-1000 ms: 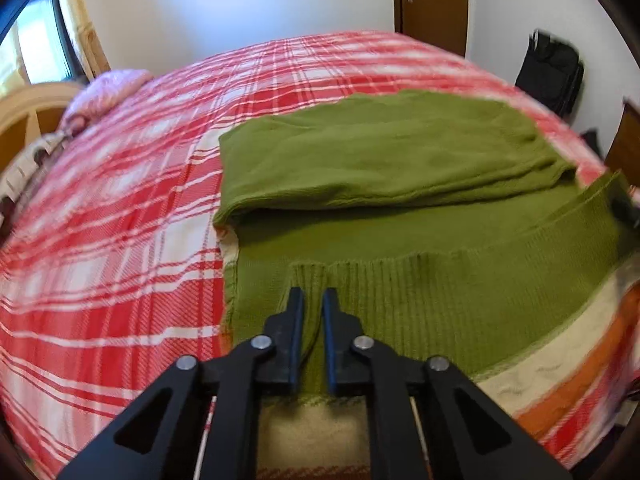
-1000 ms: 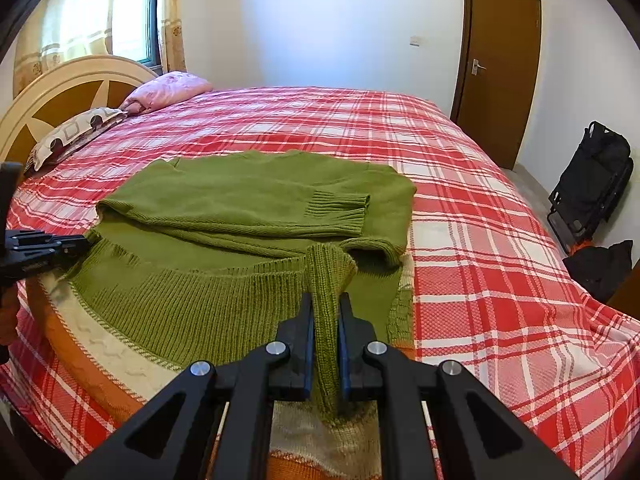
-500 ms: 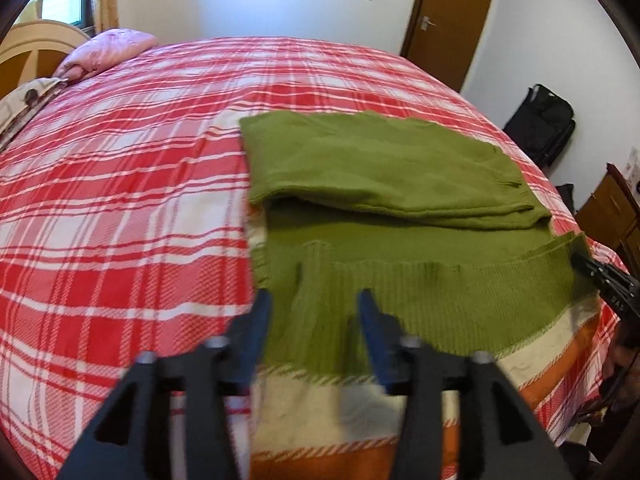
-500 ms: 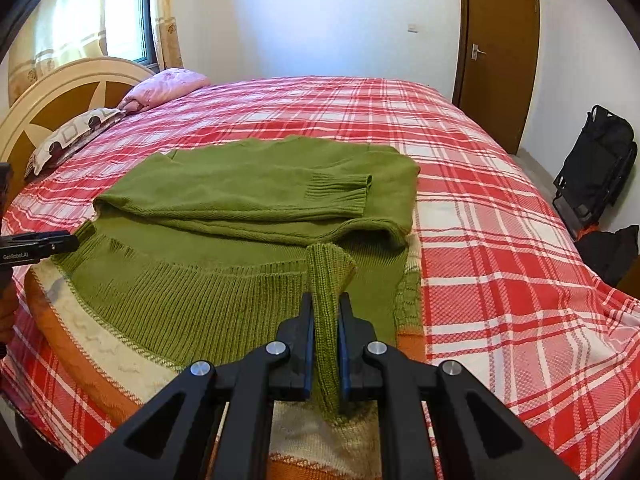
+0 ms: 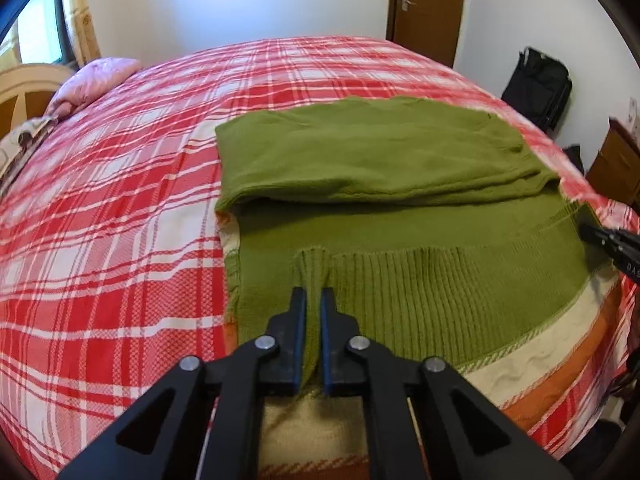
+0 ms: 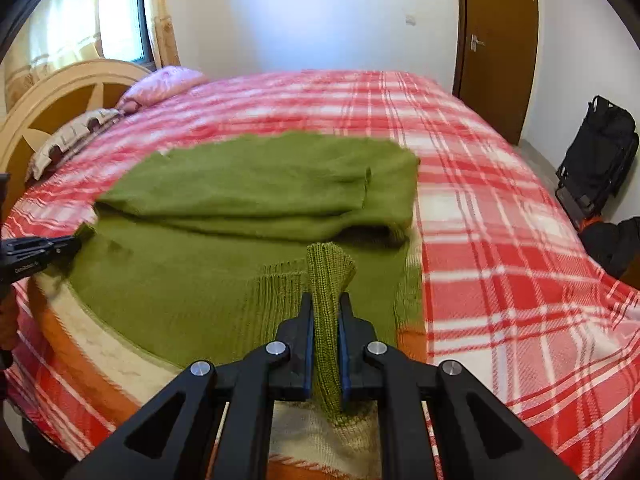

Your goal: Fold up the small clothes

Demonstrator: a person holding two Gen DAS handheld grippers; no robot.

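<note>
Pinching the ribbed hem of the green sweater (image 5: 400, 168), the left gripper (image 5: 313, 300) has just closed again; the right gripper (image 6: 326, 304) clamps the opposite corner. Lying on the plaid bedspread (image 5: 120, 200), its folded sleeves could slide askew if one corner lifts faster.

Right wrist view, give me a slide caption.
Right gripper shut on the green sweater's ribbed hem over a plaid bed.

Bright daylight, seemingly motion-blurred, fisheye-warped edges.
</note>
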